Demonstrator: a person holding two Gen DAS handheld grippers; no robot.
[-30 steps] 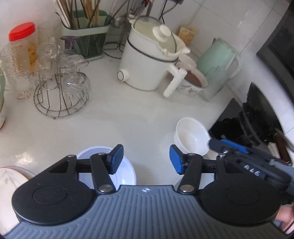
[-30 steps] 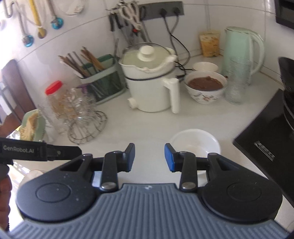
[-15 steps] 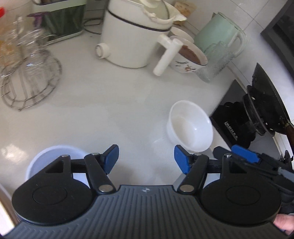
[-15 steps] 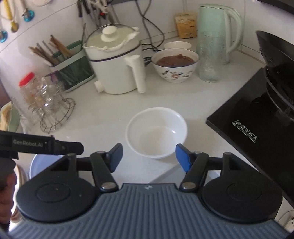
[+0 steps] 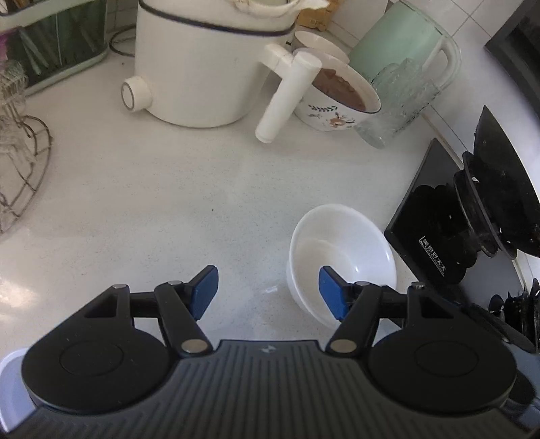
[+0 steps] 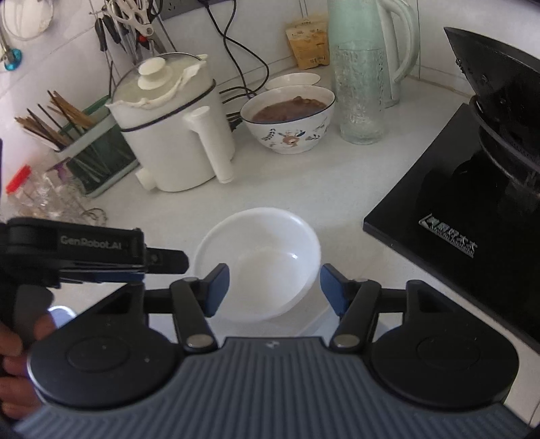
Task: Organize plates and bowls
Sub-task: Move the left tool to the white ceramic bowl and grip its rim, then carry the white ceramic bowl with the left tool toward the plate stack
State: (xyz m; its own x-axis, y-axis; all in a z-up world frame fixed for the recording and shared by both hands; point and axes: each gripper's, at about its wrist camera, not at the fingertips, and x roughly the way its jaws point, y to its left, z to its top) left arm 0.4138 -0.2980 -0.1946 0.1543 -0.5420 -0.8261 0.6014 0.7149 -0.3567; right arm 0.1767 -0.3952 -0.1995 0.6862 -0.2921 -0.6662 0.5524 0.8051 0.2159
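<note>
Round white ceramic bowl point(image 6: 260, 260) dead ahead of right hand-held gripper point(image 6: 274, 288) | fingers spread, empty | left hand-held gripper point(image 5: 268, 292) spread, bowl off its right finger

A white speckled kitchen counter point(image 6: 303, 175) runs along a white tiled wall point(image 6: 74, 84), lit by soft daylight. A power strip point(image 6: 182, 5) with black cords plugged in is mounted on the tiles, beside hanging scissors point(image 6: 131, 17). A black cooktop point(image 6: 449, 233) sits at the counter's right end.
</note>
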